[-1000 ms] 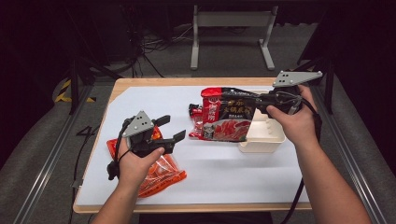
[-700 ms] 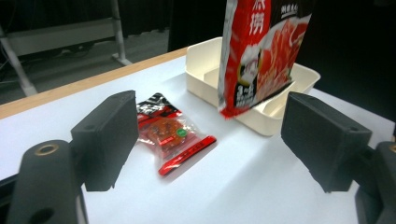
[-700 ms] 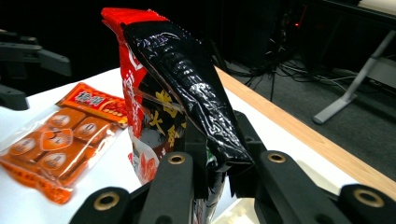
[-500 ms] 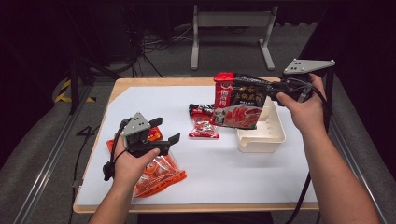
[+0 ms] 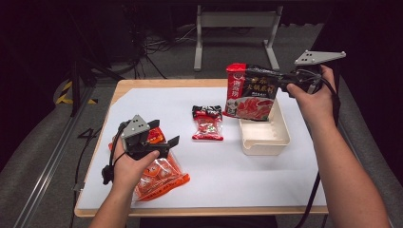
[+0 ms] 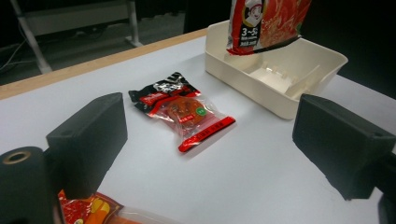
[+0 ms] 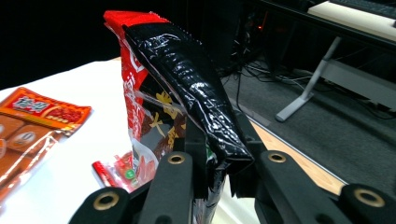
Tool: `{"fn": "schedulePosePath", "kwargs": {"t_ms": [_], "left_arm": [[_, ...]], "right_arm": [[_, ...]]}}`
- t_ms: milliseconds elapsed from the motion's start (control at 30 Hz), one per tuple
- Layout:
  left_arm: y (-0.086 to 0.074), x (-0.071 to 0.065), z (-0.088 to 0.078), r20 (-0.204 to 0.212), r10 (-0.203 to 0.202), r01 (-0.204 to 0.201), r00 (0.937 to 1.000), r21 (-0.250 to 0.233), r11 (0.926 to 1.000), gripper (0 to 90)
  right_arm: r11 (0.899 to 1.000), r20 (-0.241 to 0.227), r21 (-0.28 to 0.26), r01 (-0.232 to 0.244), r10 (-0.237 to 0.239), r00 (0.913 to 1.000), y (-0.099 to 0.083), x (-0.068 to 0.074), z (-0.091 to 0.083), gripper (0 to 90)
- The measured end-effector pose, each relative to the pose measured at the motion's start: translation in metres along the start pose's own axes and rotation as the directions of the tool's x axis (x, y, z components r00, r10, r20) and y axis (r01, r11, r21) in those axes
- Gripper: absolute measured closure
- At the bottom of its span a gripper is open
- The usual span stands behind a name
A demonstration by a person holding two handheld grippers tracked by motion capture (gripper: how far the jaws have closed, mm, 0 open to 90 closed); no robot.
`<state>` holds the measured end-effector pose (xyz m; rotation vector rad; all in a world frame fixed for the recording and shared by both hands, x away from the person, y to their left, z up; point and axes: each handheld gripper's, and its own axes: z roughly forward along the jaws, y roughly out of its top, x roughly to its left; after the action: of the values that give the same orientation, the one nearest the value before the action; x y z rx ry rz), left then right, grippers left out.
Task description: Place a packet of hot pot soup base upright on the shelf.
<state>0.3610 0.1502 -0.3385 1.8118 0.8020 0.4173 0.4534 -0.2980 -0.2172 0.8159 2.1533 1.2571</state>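
Jaws: right gripper point(image 5: 285, 85) clamped on large packet point(image 5: 251, 91); left gripper point(image 5: 164, 142) wide, empty.
Packet hangs upper right over white tray point(image 5: 266, 137); small packet point(image 5: 207, 123) lies mid-frame; orange bag point(image 5: 159, 175) lower left.

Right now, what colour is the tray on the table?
Cream-white tray, clearest in the left gripper view.
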Motion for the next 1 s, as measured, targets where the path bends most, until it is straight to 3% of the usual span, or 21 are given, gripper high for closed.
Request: {"fn": "schedulePosePath", "kwargs": {"t_ms": [467,1000], "left_arm": [[-0.009,0.006,-0.011,-0.037,-0.021,0.021,0.9991,0.006,0.9998,10.1],[-0.019,0.007,-0.023,-0.079,-0.037,0.038,0.9962,0.004,0.9993,10.1]], "right_arm": [[1.0,0.082,-0.002,-0.001,0.001,0.9966,-0.002,-0.03,0.01,79.8],[0.998,0.06,-0.022,0.051,-0.049,0.997,-0.01,-0.057,0.026,79.5]]}}
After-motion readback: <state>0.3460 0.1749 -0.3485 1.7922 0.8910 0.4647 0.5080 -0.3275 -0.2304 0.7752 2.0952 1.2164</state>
